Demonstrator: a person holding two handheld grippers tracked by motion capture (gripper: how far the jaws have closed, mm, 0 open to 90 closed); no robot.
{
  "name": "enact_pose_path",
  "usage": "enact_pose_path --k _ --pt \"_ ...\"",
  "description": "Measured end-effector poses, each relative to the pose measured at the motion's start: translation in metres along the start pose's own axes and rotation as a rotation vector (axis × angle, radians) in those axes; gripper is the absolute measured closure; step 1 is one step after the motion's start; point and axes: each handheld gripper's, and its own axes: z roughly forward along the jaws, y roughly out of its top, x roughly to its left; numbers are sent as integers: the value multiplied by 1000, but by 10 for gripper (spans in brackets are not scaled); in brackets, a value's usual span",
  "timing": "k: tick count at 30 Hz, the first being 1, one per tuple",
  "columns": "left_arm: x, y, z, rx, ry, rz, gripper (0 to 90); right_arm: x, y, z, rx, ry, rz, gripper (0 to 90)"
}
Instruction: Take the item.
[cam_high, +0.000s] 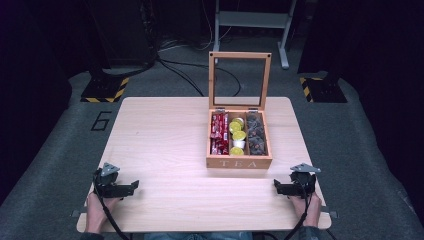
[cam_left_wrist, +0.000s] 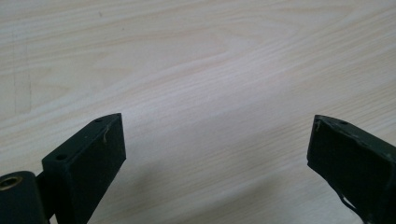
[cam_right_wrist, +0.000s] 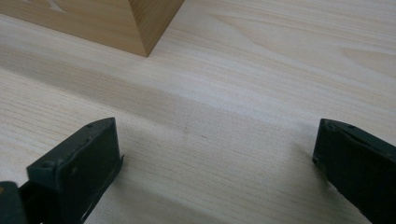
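Fingers: left gripper (cam_left_wrist: 215, 140) wide, right gripper (cam_right_wrist: 217, 144) wide, both empty | flat black pads | table (cam_high: 165, 140) pale woodgrain | tea box (cam_high: 239, 162) square-cornered wood

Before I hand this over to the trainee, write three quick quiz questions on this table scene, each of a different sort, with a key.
1. True or false: the lid of the tea box stands open.
2. Which compartment holds the red packets: A left, B middle, C right?
3. Fill in: the left gripper and the right gripper each rest on the table with jaws ____.

Key: 1 true; 2 A; 3 open.
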Motion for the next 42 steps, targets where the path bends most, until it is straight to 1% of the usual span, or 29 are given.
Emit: enact_pose_path --k 2,3,5,6,8,11,12,14,19,22,23,24,26,28,35,42 --pt "-3 6 -1 -8 -3 10 47 0 0 0 0 1 -1 0" --pt "-4 8 -2 -4 -9 18 52 0 0 0 -2 1 0 0" --pt "-7 12 -2 -19 -13 21 54 0 0 0 -3 1 0 0" --pt "-9 15 -2 -19 -17 28 55 0 0 0 0 1 -2 0" --pt "-10 17 -2 -22 -20 26 55 0 0 0 -3 1 -1 0" --pt "-16 25 -1 -24 -27 45 60 0 0 0 -2 1 -1 0" --pt "-18 26 0 -22 -31 44 61 0 0 0 -3 1 -1 0" --pt "-19 28 0 -20 -34 51 63 0 0 0 0 0 -2 0" --pt "-24 39 1 -20 -51 74 65 0 0 0 -1 1 -1 0" --pt "-28 45 1 -34 -52 80 68 0 0 0 0 1 -2 0" --pt "-29 47 1 -29 -56 86 70 0 0 0 -2 2 -3 0" --pt "-30 49 1 -36 -55 91 71 0 0 0 -1 1 -2 0" --pt "-30 51 0 -34 -59 93 72 0 0 0 -2 1 -2 0" --pt "-32 55 0 -38 -63 104 75 0 0 0 -2 1 -2 0" --pt "-39 67 0 -61 -83 117 76 0 0 0 -3 2 -3 0" --pt "-46 79 1 -68 -101 133 79 0 0 0 -3 3 -3 1"
